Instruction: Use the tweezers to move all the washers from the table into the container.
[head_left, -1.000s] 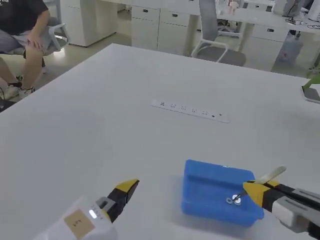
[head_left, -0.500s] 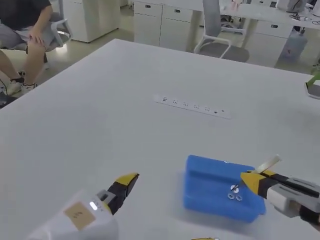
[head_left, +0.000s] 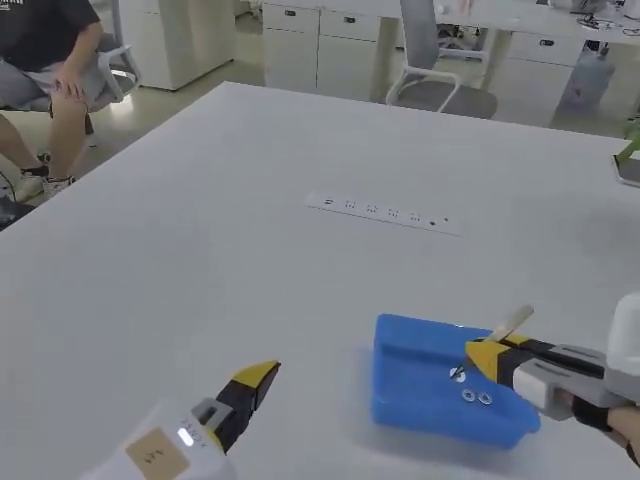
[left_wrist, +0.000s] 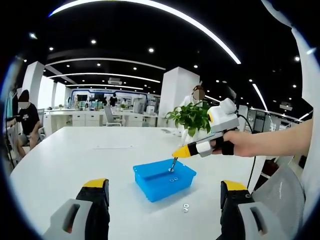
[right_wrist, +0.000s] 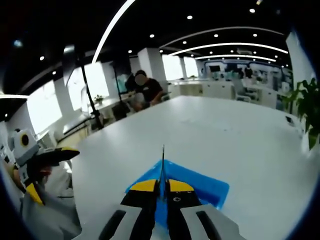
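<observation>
Both jaws of your left gripper (head_left: 255, 380) stand wide apart over the bench's (head_left: 200, 250) near edge. Blue container (head_left: 410, 345) holds two washers (head_left: 476, 397); another washer (left_wrist: 185, 207) lies just beside it. Right gripper (head_left: 485, 358) is clamped on the tweezers (right_wrist: 162, 165), tips over the container.

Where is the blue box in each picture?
Head view: the blue container sits lower right on the white table.
Left gripper view: the container is in the middle, a little below centre.
Right gripper view: the container is at bottom middle, partly hidden behind the jaws.
Shared landmark: the tweezers, with the thin tip over the container in all three views.
</observation>
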